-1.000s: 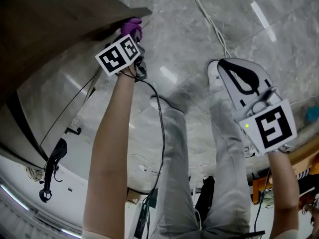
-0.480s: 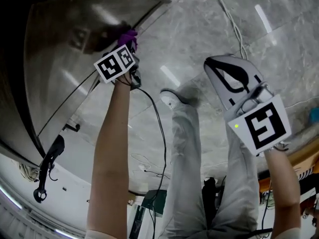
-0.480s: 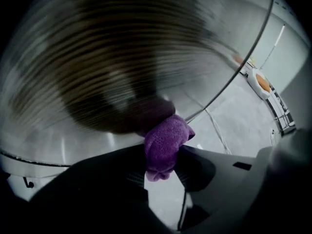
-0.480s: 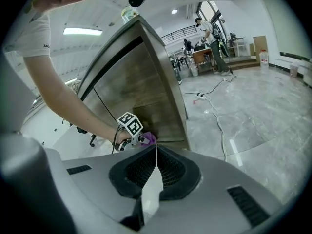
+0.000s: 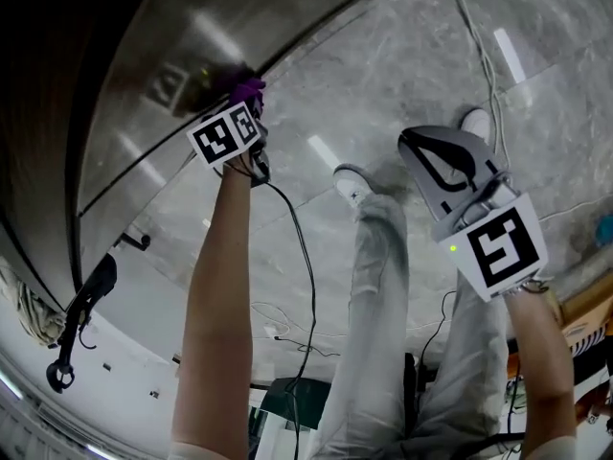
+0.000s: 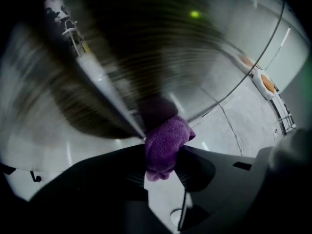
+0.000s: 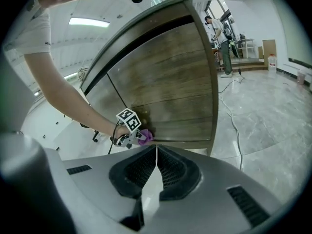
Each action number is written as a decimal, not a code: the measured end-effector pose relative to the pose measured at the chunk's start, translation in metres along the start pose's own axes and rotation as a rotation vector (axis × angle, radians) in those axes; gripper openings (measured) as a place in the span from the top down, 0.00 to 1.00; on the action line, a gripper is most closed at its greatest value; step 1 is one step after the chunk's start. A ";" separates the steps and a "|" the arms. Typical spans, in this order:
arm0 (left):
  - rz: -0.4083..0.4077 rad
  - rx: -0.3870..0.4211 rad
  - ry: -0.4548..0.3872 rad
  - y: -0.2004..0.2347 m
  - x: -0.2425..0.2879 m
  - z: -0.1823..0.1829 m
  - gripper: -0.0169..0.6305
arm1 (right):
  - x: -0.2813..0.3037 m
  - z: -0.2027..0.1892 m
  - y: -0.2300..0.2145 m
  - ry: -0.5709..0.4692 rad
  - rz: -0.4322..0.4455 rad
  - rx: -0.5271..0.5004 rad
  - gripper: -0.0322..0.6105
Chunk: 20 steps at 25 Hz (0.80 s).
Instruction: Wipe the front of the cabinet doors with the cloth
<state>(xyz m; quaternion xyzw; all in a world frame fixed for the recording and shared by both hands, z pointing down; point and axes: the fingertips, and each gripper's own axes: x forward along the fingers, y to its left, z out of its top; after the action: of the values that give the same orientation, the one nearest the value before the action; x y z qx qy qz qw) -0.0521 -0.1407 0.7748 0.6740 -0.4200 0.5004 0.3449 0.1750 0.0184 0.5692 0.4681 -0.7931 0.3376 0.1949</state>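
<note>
A purple cloth (image 6: 165, 143) is pinched in my left gripper (image 6: 163, 157), which is shut on it. The cloth (image 5: 247, 92) presses against the lower part of the wooden cabinet door (image 5: 192, 75). From the right gripper view the cloth (image 7: 145, 136) and left gripper (image 7: 127, 130) sit low on the door (image 7: 165, 82), near its bottom edge. My right gripper (image 7: 156, 152) is shut with nothing in it. It hangs away from the cabinet, over the floor (image 5: 460, 175).
The floor is grey marble tile (image 5: 402, 65) with a white cable (image 5: 474, 36) across it. A black cable (image 5: 302, 257) trails from the left gripper. The person's legs and white shoes (image 5: 352, 182) stand below. A person (image 7: 222, 43) stands far off beyond the cabinet.
The left gripper with the cloth stays pressed on the door while the head view swings, showing more of the door front. The right gripper keeps its place.
</note>
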 end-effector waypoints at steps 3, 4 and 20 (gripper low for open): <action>-0.016 -0.072 0.004 0.024 -0.011 -0.019 0.76 | 0.017 0.005 0.036 0.011 0.012 -0.017 0.90; -0.025 -0.090 0.005 0.029 -0.014 -0.024 0.76 | 0.023 0.008 0.048 0.012 0.016 -0.018 0.90; -0.234 -0.150 -0.387 -0.023 -0.211 -0.043 0.76 | 0.038 0.076 0.166 0.033 0.133 -0.039 0.90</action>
<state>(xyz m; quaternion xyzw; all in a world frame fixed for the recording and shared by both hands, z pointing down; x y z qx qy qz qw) -0.0784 -0.0468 0.5811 0.7739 -0.4333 0.2859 0.3628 0.0124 -0.0040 0.4818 0.4049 -0.8255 0.3419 0.1942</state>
